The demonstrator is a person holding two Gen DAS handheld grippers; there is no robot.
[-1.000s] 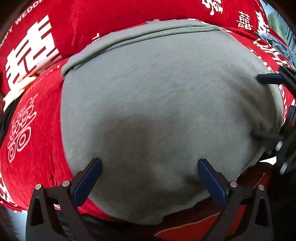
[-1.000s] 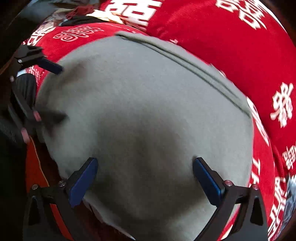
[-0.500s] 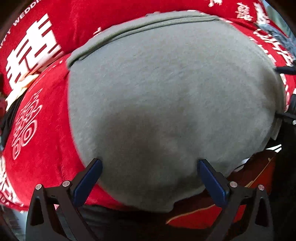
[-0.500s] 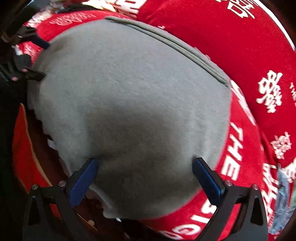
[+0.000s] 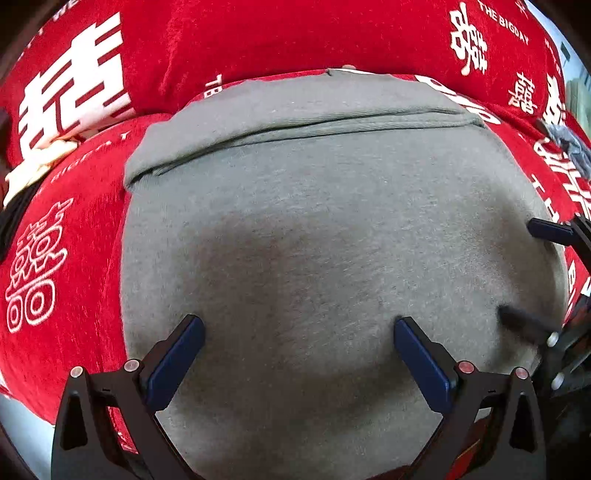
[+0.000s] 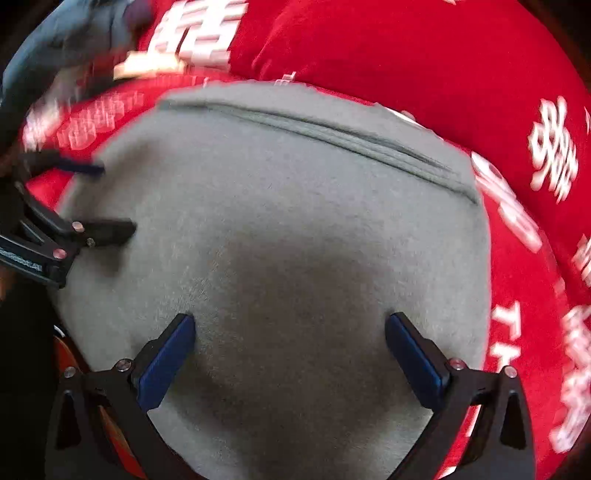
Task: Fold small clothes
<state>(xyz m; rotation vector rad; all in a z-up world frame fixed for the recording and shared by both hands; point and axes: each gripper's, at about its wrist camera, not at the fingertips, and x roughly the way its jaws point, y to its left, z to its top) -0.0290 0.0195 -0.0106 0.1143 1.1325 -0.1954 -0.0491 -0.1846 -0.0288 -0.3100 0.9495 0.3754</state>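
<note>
A grey garment (image 5: 314, 221) lies flat on a red cloth with white characters (image 5: 66, 240); its far edge is a folded band (image 5: 295, 125). It also fills the right wrist view (image 6: 288, 221). My left gripper (image 5: 298, 349) is open and empty, its blue pads over the garment's near part. My right gripper (image 6: 290, 345) is open and empty over the same garment. Each gripper shows in the other's view: the right one at the right edge (image 5: 532, 273), the left one at the left edge (image 6: 107, 197).
A red cushion with white characters (image 5: 258, 33) rises behind the garment. A blue-grey cloth (image 5: 570, 147) lies at the far right. A cream object (image 5: 40, 166) sits at the far left. A dark blue-grey cloth (image 6: 66, 40) is at the upper left of the right wrist view.
Both grippers have moved forward over the garment after drawing back; the garment's near edge now runs below the fingers. Both stay open.
</note>
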